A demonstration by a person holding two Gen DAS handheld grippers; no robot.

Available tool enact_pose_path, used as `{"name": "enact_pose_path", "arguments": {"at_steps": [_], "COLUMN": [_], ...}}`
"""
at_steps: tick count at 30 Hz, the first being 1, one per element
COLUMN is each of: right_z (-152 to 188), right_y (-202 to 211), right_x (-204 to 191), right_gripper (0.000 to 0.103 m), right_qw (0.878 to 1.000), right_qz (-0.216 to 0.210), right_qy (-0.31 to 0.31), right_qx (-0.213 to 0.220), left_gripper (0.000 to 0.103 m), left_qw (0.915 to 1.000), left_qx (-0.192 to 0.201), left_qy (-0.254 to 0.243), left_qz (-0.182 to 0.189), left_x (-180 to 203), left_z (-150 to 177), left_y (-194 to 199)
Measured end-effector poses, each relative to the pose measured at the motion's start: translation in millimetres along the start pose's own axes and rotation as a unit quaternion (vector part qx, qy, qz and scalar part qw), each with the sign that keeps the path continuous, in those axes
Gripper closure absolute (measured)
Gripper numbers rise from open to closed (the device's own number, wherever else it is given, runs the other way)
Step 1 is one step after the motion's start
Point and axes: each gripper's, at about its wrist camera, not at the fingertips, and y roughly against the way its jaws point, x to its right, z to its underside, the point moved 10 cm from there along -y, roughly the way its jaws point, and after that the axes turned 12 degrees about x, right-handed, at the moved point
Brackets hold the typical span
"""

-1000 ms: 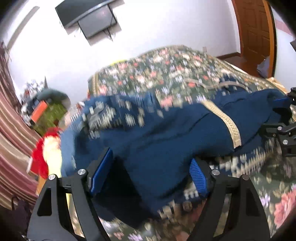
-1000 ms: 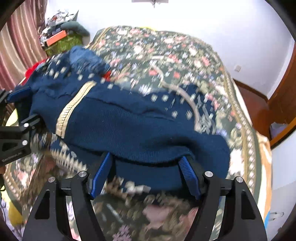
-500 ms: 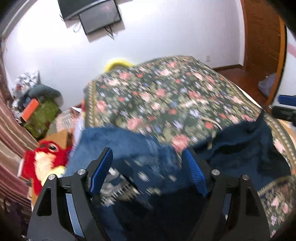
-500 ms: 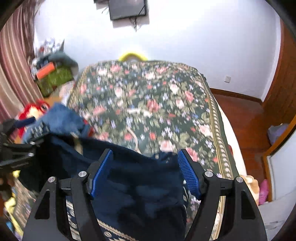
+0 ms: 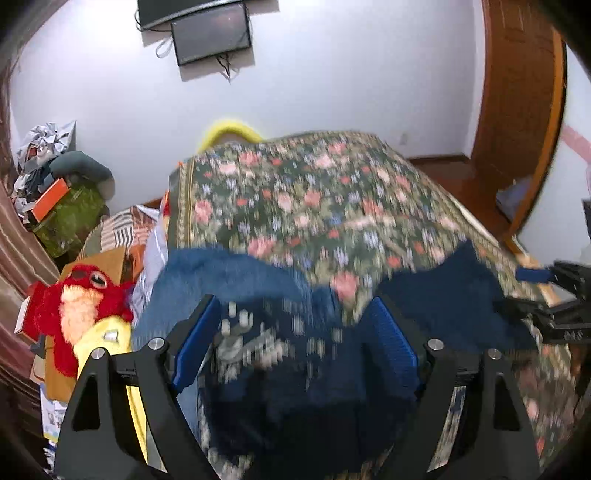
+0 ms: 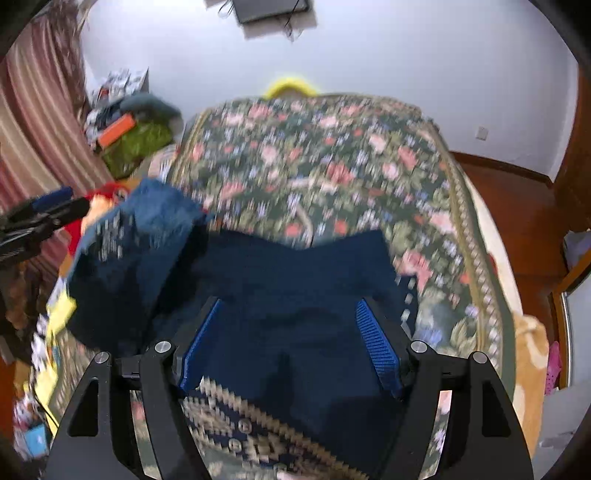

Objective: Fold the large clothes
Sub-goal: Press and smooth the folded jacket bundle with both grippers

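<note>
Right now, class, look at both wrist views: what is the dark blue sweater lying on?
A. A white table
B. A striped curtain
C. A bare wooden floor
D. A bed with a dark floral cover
D: in both views the dark blue sweater lies on the bed's floral cover, whose pink and red flowers on dark green stretch away to the white wall.

motion-smeared floral bedspread (image 5: 314, 199) in both wrist views. navy sweater (image 6: 295, 325) cut off by the bottom edge, its white pattern blurred past reading. wall screen (image 6: 271, 9) clipped at the top edge. clutter pile (image 5: 48, 177) too small to sort out.
</note>
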Motion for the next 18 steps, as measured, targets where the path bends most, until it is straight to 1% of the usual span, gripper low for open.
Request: {"name": "enact_pose_path", "arguments": {"at_steps": [3, 5, 7, 10, 12, 15, 18], "right_z": [26.4, 44.0, 59.4, 74.5, 76.9, 77.3, 77.8], "right_y": [-1.2, -1.6, -3.0, -5.0, -4.2, -3.4, -3.4], "right_x": [-5.8, -9.7, -11.9, -10.4, -8.8, -6.4, -6.3], "right_gripper": [0.032, 0.032, 0.032, 0.032, 0.032, 0.032, 0.032], "right_qw": [1.000, 0.999, 0.998, 0.998, 0.998, 0.998, 0.997], "right_qz": [-0.005, -0.011, -0.017, -0.015, -0.009, -0.003, 0.001], "right_qy": [0.006, 0.004, -0.003, -0.009, -0.005, 0.002, 0.004], "right_qx": [-0.025, -0.040, -0.054, -0.066, -0.066, -0.068, -0.072], "left_gripper": [0.019, 0.017, 0.005, 0.005, 0.005, 0.005, 0.005], "left_qw": [0.9998, 0.9995, 0.9989, 0.9965, 0.9948, 0.9939, 0.9931], "left_qx": [-0.018, -0.026, -0.037, -0.057, -0.075, -0.092, -0.095], "left_qy": [-0.011, -0.017, -0.030, -0.061, -0.068, -0.058, -0.051], "left_qz": [0.005, 0.006, 0.001, 0.000, -0.007, -0.017, -0.044], "left_x": [1.5, 1.8, 1.4, 3.2, 1.3, -5.2, -17.5], "left_z": [32.4, 53.0, 79.5, 113.5, 131.4, 146.0, 142.4], "left_y": [17.2, 26.6, 33.9, 36.3, 34.8, 26.2, 12.8]}}
